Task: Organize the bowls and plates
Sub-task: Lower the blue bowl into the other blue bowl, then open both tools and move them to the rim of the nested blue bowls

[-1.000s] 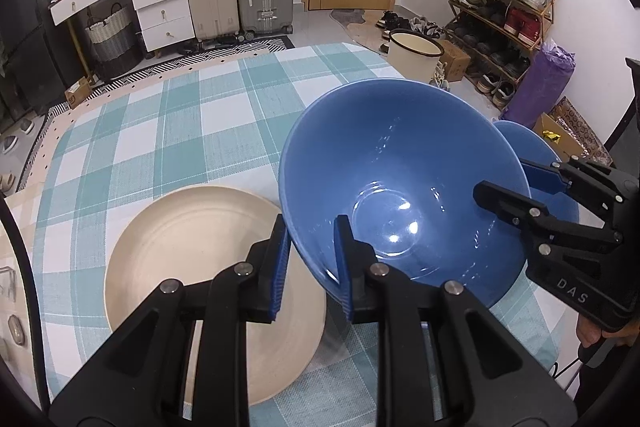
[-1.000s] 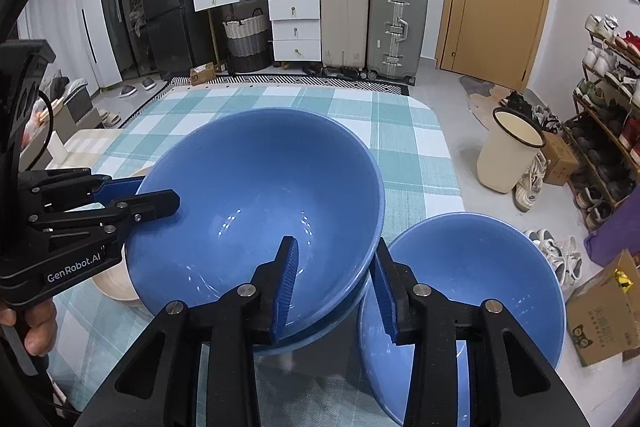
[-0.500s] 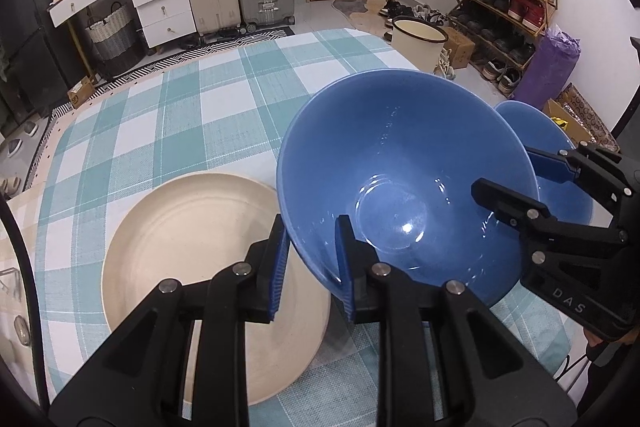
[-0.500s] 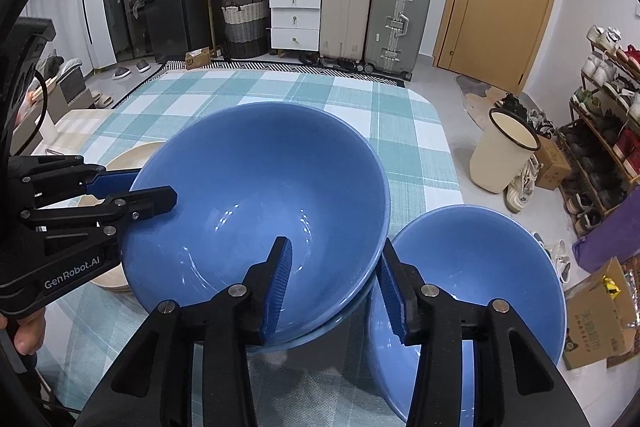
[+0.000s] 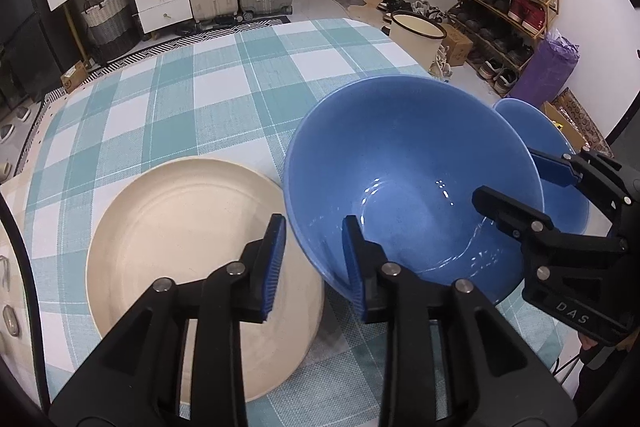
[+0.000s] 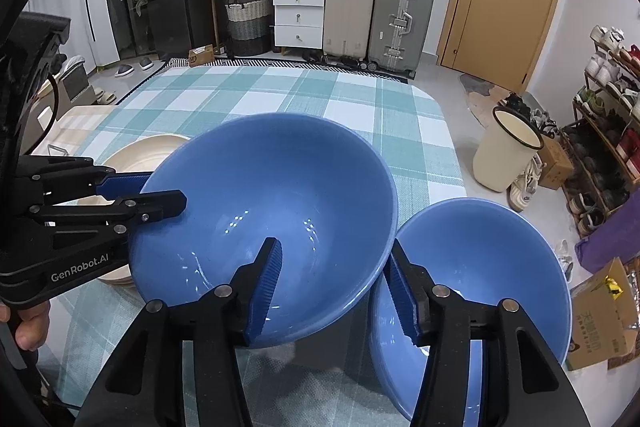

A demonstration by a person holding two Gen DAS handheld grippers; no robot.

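Left wrist view
Left gripper [image 5: 314, 263]: jaws straddle the near rim of the large glossy blue bowl [image 5: 412, 187], spread apart, not clamped (gap visible on the outer side).
Large blue bowl: on the teal-and-white checked tablecloth [image 5: 192, 99], just right of the round cream plate [image 5: 192, 243].
Smaller blue bowl [image 5: 560, 163]: behind the large bowl, touching or nearly so.

Right wrist view
Right gripper [image 6: 336, 291]: jaws straddle the large blue bowl's [image 6: 272, 211] near-right rim, released.
Smaller blue bowl [image 6: 492, 259]: right of the large bowl, rims adjacent.
Cream plate [image 6: 148, 155]: left behind the large bowl.
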